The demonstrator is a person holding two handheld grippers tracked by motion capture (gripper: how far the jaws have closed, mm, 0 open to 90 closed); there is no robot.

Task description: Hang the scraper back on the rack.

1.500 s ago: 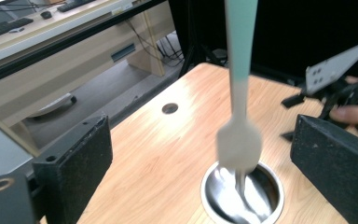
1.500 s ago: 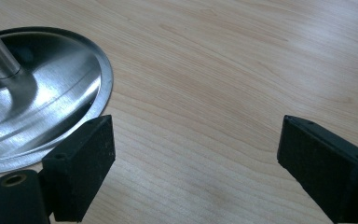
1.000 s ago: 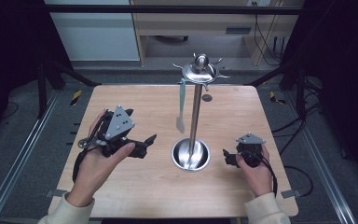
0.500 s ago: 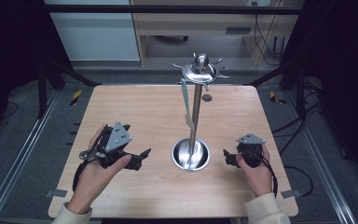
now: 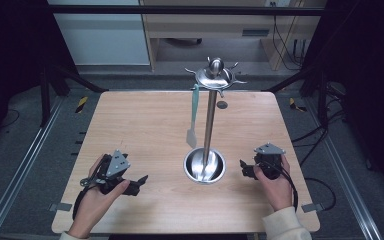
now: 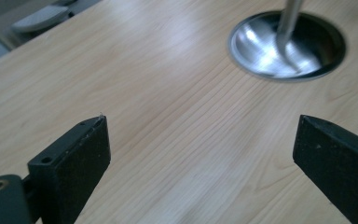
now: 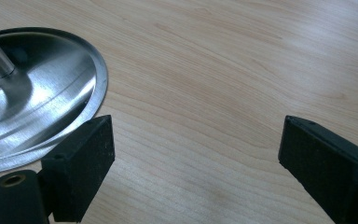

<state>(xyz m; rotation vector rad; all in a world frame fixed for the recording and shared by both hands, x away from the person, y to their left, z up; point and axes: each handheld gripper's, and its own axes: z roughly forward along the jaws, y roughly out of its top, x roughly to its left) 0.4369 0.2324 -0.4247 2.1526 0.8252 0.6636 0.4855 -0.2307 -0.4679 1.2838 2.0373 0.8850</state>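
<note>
A steel stand rises from a round dish base (image 5: 204, 169) at the table's middle, and its pole ends in a ring of hooks (image 5: 215, 76). A pale green spatula (image 5: 193, 120) hangs from one hook, left of the pole. My left gripper (image 5: 137, 183) rests low at the front left, pointing right toward the base, open with nothing between its jaws (image 6: 200, 140). Just right of the base, my right gripper (image 5: 245, 169) points left, open over bare wood (image 7: 196, 149). The base's rim (image 7: 98, 88) lies beside its left finger (image 7: 81, 163).
A small dark disc (image 5: 222, 104) lies on the wooden table (image 5: 145, 125) behind the stand. Metal frame rails run along both sides of the table. The base shows in the left gripper view as a shiny dish (image 6: 286, 44) far ahead.
My left gripper has moved back toward the person and down to the table's front left. The right gripper has stayed where it was.
</note>
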